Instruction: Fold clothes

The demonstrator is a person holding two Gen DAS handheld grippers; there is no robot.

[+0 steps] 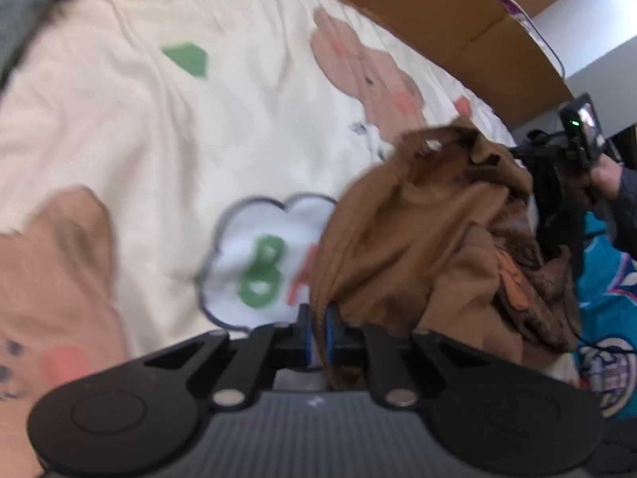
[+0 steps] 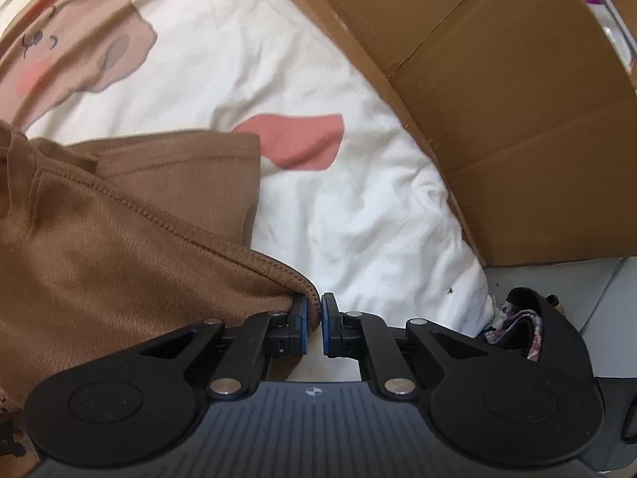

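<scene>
The left gripper [image 1: 317,332] is pinched tight on a brown top [image 1: 418,239]. Its two blue pads [image 1: 330,330] are almost together, with a thin edge of the cloth squeezed between them. From that pinch the top rises up and off to the right in a bunched, wrinkly heap. Under it and to the left lies a cream blanket [image 1: 159,127] with pink bunnies, a green shape and a cloud with letters. Far to the right a hand holds the other black tool. Beside it there is some blue-green cloth [image 1: 609,279]. Behind the blanket runs a brown cardboard box [image 1: 438,4].

The right gripper [image 2: 313,324] is also pinched tight on the brown top [image 2: 119,259]. Its blue pads [image 2: 303,328] nip the stitched hem right at a corner, with only a small gap left. The top spreads out to the left of the tool and lies on the blanket [image 2: 358,207]. Ahead of the pads the blanket is bare cream with a pink patch. Past it, ahead and to the right, stands the box [image 2: 517,119]. Close by on the right sits a dark thing with flowery cloth inside [image 2: 529,330]; what it is cannot be told.
</scene>
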